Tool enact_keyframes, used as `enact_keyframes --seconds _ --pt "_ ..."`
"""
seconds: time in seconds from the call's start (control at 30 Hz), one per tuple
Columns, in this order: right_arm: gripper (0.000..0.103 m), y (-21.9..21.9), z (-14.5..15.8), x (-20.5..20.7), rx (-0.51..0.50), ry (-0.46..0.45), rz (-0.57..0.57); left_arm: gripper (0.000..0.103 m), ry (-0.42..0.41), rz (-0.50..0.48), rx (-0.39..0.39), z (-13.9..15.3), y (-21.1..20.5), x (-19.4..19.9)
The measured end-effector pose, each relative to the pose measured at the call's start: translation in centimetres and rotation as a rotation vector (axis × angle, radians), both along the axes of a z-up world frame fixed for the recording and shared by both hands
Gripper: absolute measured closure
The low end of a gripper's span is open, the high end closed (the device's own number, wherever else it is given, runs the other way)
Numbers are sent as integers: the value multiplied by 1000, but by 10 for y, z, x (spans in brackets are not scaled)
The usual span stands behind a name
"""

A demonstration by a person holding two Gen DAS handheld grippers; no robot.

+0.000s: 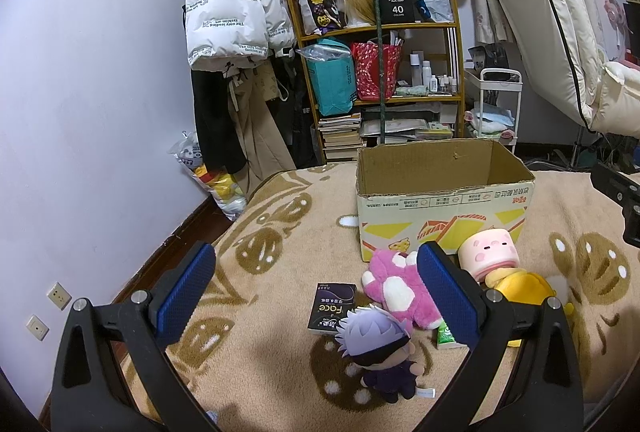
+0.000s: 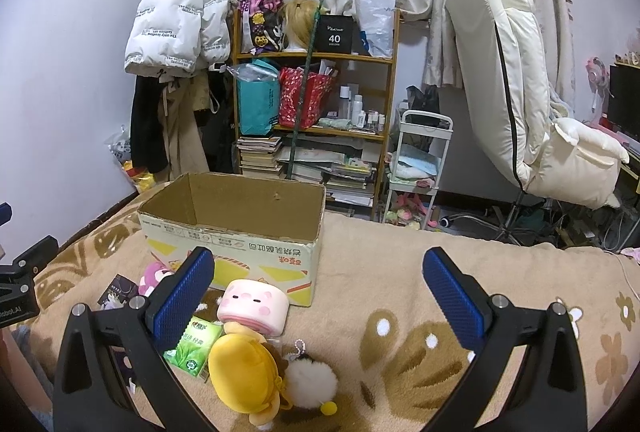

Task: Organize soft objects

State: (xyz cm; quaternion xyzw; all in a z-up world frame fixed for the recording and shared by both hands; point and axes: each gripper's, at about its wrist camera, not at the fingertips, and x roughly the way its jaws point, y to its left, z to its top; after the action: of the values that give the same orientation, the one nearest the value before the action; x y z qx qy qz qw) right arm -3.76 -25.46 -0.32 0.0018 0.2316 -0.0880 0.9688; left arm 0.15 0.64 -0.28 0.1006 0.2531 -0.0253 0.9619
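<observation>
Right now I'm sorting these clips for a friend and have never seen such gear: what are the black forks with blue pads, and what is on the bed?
They are two handheld grippers, one in each of a person's hands, each carrying a camera that looks along its fingers. One picture is from the left gripper, the other from the right gripper. Both are open and hold nothing. On the blanket stand an open cardboard box and, before it, a pink plush, a purple-haired doll, a yellow plush, a green tissue pack and a dark box.

Bare blanket lies right of the open cardboard box; plush toys, a tissue pack and a dark booklet crowd its front.
</observation>
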Motion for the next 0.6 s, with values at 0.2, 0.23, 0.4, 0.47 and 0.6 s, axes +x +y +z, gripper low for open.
enact_keyframes --seconds 0.2,0.23,0.4,0.47,0.6 --pt "0 0 1 1 1 2 2 3 1 0 1 0 0 0" --pt "0 -1 1 0 2 3 3 3 1 0 1 0 0 0" --pt "0 3 1 1 0 9 5 3 1 1 1 0 0 0" --pt "0 3 1 1 1 9 6 3 1 0 2 0 0 0" --pt "0 4 1 1 -1 10 6 3 1 0 2 0 0 0"
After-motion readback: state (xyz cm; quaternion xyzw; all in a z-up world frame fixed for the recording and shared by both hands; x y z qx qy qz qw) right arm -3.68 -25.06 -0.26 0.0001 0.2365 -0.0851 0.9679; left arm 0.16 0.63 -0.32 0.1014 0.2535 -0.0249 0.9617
